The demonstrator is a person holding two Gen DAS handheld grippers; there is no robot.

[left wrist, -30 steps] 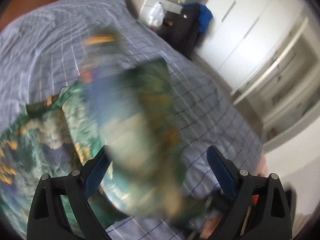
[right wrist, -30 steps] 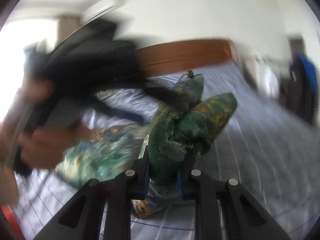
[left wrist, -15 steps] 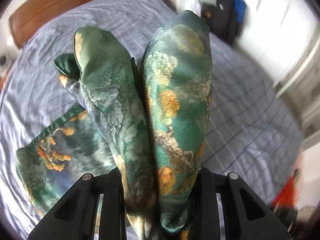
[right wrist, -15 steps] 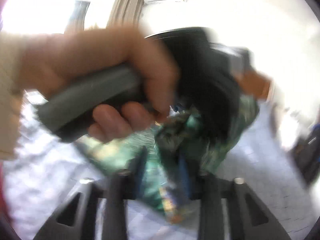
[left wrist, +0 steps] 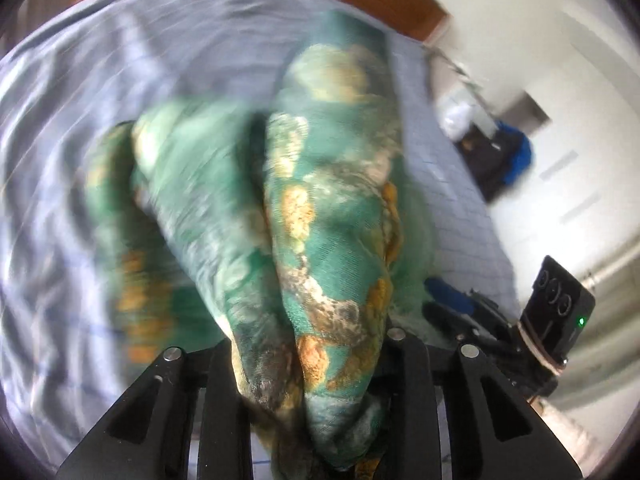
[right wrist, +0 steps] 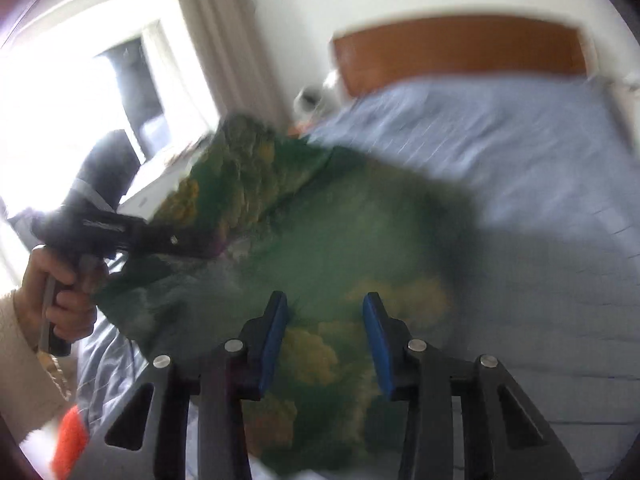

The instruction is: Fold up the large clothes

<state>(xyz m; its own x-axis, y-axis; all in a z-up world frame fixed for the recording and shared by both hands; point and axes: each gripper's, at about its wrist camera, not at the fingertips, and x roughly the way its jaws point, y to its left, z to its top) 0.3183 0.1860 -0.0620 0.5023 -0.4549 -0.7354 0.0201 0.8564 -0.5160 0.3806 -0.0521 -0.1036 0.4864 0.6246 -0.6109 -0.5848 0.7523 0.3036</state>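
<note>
A green garment [left wrist: 332,208] with orange and cream print is bunched up between the fingers of my left gripper [left wrist: 308,344], which grips it while its jaws are opening. It hangs over the blue checked bed [left wrist: 120,60]. In the right wrist view a hand [right wrist: 60,300] holds that left gripper [right wrist: 160,240], with the garment [right wrist: 360,240] draped from it, blurred. My right gripper [right wrist: 326,332] is over the cloth; its jaws are closing, and its blue pads [right wrist: 276,340] stand apart with nothing pinched. The right gripper [left wrist: 460,308] also shows at the lower right of the left wrist view.
A wooden headboard [right wrist: 460,52] ends the bed [right wrist: 500,140]. A bright window with a curtain [right wrist: 212,40] is on the left. White wardrobe doors [left wrist: 580,100] and dark and blue clothes [left wrist: 504,160] stand beside the bed. Something orange [right wrist: 70,436] sits at the lower left.
My left gripper went from open to shut on a bunch of the garment and swung it across the bed. My right gripper let go of the fold it held; its pads now stand apart.
</note>
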